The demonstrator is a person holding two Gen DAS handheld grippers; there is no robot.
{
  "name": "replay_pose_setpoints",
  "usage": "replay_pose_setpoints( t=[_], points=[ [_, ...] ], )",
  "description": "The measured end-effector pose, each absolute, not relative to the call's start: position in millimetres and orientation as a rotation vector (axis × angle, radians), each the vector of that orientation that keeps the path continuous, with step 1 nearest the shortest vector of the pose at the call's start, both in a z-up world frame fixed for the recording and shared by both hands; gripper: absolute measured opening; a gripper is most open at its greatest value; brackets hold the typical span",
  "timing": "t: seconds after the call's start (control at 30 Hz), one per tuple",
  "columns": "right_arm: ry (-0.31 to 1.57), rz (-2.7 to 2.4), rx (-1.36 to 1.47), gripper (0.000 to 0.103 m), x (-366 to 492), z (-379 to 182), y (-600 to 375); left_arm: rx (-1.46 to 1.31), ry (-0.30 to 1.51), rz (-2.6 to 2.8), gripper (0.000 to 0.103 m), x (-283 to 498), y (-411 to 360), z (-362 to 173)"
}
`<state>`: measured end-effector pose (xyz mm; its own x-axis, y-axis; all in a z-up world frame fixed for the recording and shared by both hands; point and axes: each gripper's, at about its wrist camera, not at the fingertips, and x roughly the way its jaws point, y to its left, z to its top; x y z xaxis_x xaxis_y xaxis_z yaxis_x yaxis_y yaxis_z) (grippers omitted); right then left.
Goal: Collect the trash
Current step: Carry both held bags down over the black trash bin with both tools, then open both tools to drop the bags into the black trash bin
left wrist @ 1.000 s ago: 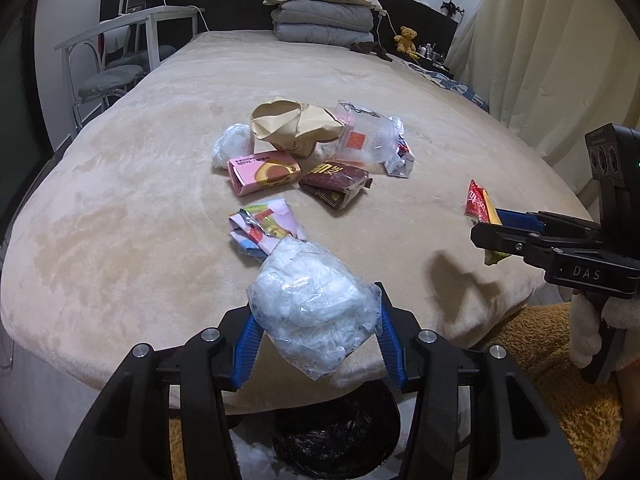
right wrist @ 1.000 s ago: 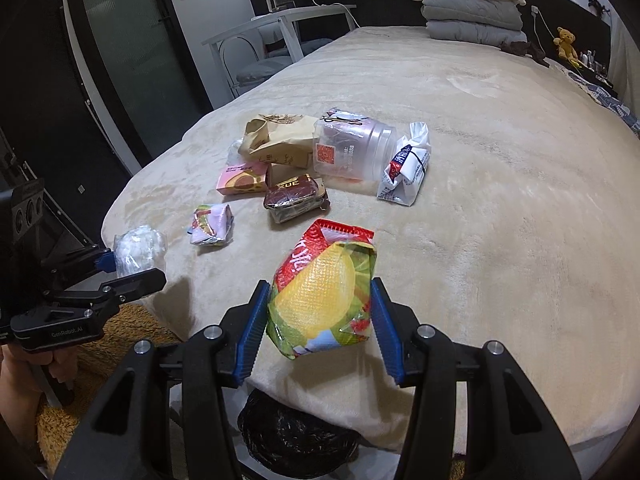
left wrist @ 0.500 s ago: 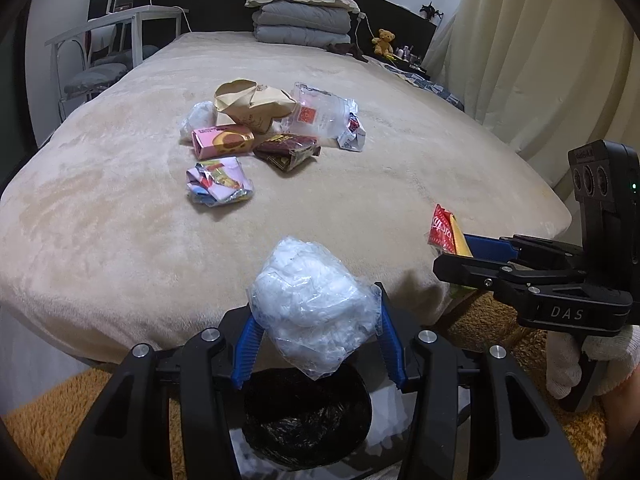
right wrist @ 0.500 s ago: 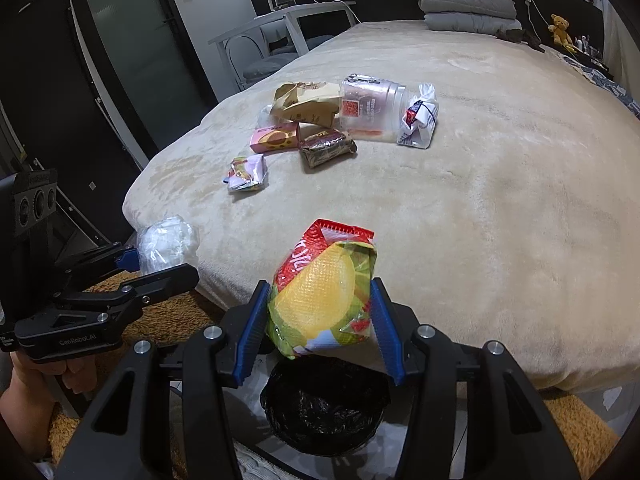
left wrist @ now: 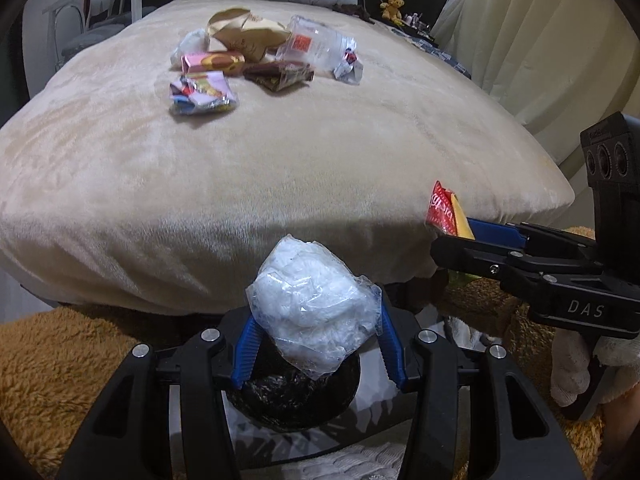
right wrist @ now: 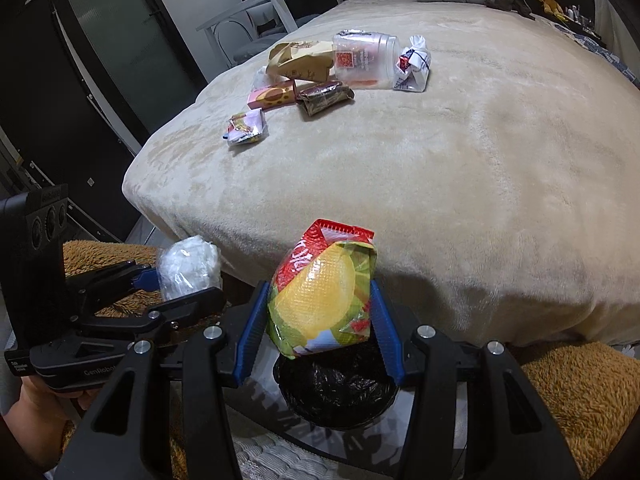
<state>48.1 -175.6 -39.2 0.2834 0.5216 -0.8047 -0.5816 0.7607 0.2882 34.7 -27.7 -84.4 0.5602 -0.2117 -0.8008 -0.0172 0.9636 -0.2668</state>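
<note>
My left gripper [left wrist: 314, 344] is shut on a crumpled clear plastic bag [left wrist: 314, 316], held just above a bin lined with a black bag [left wrist: 292, 400] on the floor at the foot of the bed. My right gripper [right wrist: 320, 320] is shut on a yellow, green and red snack packet [right wrist: 324, 296], also above the black-lined bin [right wrist: 340, 396]. In the left wrist view the right gripper [left wrist: 448, 236] shows side-on at the right with the snack packet [left wrist: 442, 212]. The right wrist view shows the left gripper [right wrist: 188, 284] at the left, holding the plastic bag [right wrist: 188, 266].
More trash lies on the beige bed [left wrist: 280, 152]: a brown paper bag [left wrist: 244, 32], a clear plastic jar [left wrist: 316, 42], a pink box [left wrist: 212, 62], a dark wrapper [left wrist: 280, 74], a colourful wrapper [left wrist: 202, 94]. A brown fluffy rug [left wrist: 44, 364] surrounds the bin. A chair and a table stand left of the bed.
Both grippers have drawn back from the bed and sunk toward the floor, each keeping its load. The bin now sits right beneath both loads, and the bed trash looks farther away.
</note>
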Motion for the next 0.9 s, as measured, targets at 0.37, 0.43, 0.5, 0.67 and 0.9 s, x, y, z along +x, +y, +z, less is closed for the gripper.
replay_pose_setpoints(
  t=[0.37, 0.43, 0.5, 0.67, 0.9],
  points=[
    [1.239, 0.739, -0.055, 0.051, 51.5, -75.3, -171.5, -0.288, 1.200, -0.138, 0.049, 50.0, -37.0, -134.7],
    [1.277, 0.733, -0.056, 0.051, 52.3, -83.6, -169.7, -0.284, 1.230, -0.136, 0.049, 52.6, -38.6, -142.1],
    [1.313, 0.721, -0.057, 0.051, 54.5, -91.0, -169.3, -0.287, 1.259, -0.130, 0.049, 55.0, -39.0, -148.9],
    [1.400, 0.698, -0.036, 0.051, 60.4, -108.0, -171.7, -0.367, 1.309, -0.135, 0.049, 58.7, -30.1, -163.2],
    [1.446, 0.686, -0.031, 0.052, 62.0, -118.6, -171.5, -0.365, 1.340, -0.130, 0.051, 60.4, -30.1, -168.4]
  ],
)
